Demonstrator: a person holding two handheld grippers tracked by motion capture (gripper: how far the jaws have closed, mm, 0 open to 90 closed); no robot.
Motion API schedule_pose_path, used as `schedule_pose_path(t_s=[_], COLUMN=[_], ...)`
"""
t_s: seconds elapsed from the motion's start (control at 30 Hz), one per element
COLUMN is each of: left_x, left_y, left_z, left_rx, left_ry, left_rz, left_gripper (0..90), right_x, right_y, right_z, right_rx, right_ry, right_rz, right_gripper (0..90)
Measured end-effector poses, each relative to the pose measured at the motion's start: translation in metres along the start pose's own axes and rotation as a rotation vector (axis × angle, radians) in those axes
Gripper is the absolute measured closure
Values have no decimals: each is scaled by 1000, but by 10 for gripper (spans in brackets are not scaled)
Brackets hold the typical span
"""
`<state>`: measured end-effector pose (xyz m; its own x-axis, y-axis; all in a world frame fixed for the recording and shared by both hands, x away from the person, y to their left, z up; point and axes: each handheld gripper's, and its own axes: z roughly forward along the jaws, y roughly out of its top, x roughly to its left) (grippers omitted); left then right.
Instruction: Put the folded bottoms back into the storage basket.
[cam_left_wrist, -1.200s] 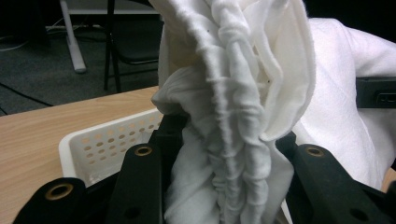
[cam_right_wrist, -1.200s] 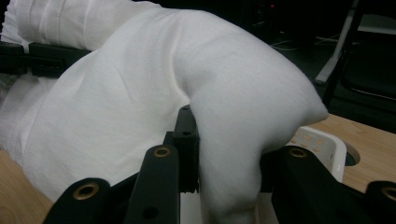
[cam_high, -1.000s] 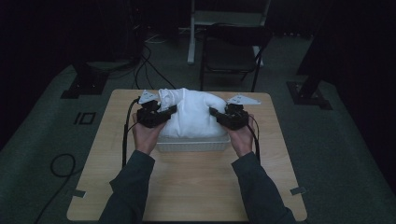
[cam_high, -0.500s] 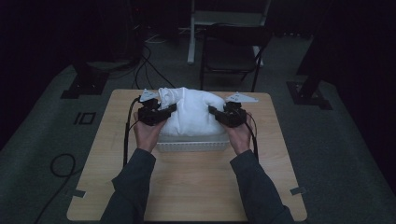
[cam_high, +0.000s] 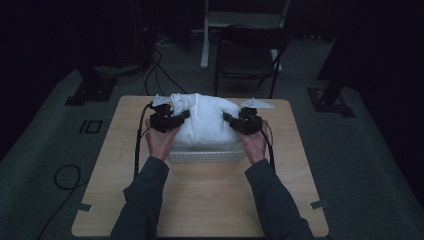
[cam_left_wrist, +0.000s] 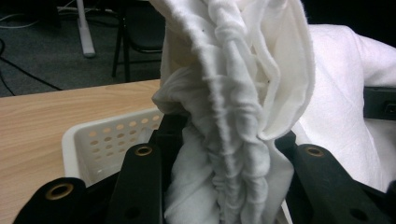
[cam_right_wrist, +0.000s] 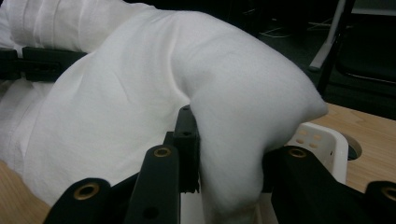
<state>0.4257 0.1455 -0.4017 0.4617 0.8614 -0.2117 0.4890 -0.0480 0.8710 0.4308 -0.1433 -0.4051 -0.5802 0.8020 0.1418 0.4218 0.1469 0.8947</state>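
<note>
So both the left gripper (cam_high: 184, 116) and right gripper (cam_high: 227, 117) are clamped on the bunched-up white cloth (cam_high: 205, 120) sitting over the white perforated plastic basket (cam_high: 206, 156), looks like stuffing it in is what's left.

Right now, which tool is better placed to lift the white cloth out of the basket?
Neither clearly. The left tool clamps a bunched fold of the white cloth; the right tool clamps its other side over the basket. Likely lift together.
</note>
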Motion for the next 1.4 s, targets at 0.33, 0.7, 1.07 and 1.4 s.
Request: schedule_pose_path(t_s=[0.33, 0.7, 1.07, 1.4], left_x=[3, 6, 12, 18], left_y=[0, -4, -14, -24], left_z=[6, 17, 26, 32], left_rx=[9, 33, 60, 77], left_ry=[13, 29, 51, 59], left_rz=[-9, -18, -12, -31], left_gripper=[601, 599, 598, 595], right_x=[-1, -4, -1, 0], right_y=[2, -1, -7, -14], right_z=[6, 16, 26, 34], right_rx=[15, 45, 82, 111], right_ry=[-12, -36, -58, -62], right_rz=[6, -2, -29, -35], right_gripper=[710, 711, 711, 711])
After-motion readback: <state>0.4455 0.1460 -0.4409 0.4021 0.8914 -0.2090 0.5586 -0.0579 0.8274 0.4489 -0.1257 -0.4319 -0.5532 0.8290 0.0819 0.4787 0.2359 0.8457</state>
